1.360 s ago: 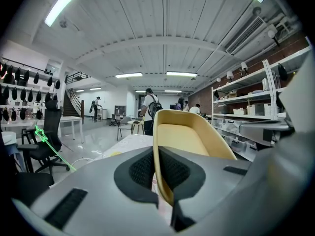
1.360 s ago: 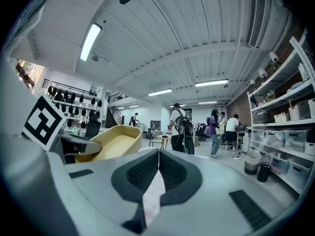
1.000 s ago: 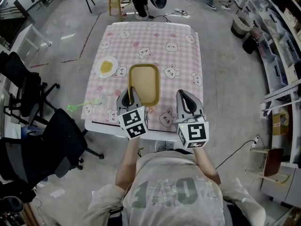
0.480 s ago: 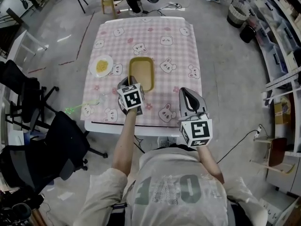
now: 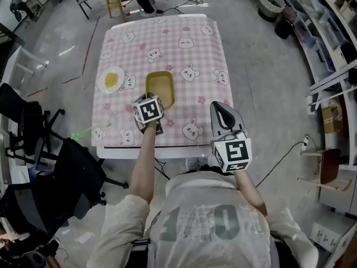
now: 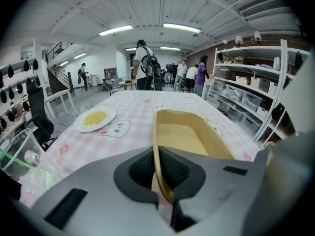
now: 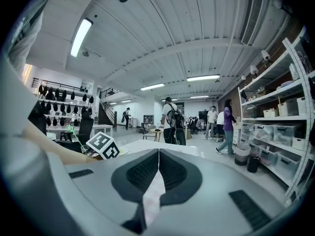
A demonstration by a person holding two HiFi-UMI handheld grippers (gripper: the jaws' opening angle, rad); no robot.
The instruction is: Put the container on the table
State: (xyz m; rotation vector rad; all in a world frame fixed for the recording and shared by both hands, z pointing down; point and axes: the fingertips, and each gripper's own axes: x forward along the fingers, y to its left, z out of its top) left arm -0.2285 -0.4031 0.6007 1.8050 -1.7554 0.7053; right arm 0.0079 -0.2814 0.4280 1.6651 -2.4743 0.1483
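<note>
- Writing is scarce here: the only print is on the person's grey shirt [image 5: 209,222], where large pale figures look like "100", but I cannot read them with certainty.
- The marker cube [image 5: 148,109] on the left gripper and the one on the right carry only black-and-white square patterns.
- The table [image 5: 189,54] has a pink checked cloth printed with cartoon animal faces and small flowers.
- The container [image 5: 160,86] is a yellow-tan rectangular tray with rounded corners, open side up, near the middle of the table.
- Its long axis runs along the table's length, away from the person; its near short end points at the left gripper [image 5: 154,101].
- In the left gripper view, the left gripper [image 6: 160,173] is clamped on that near short wall of the container [image 6: 189,136], one pad inside and one outside.
- I cannot tell whether the container's bottom rests on the cloth.
- The right gripper [image 5: 218,108] has its jaws pressed together with nothing between them [image 7: 158,171]; it is over the table's near right edge, well apart from the container.
- A white plate [image 5: 110,80] with yellow food lies to the left of the container, apart from it.
</note>
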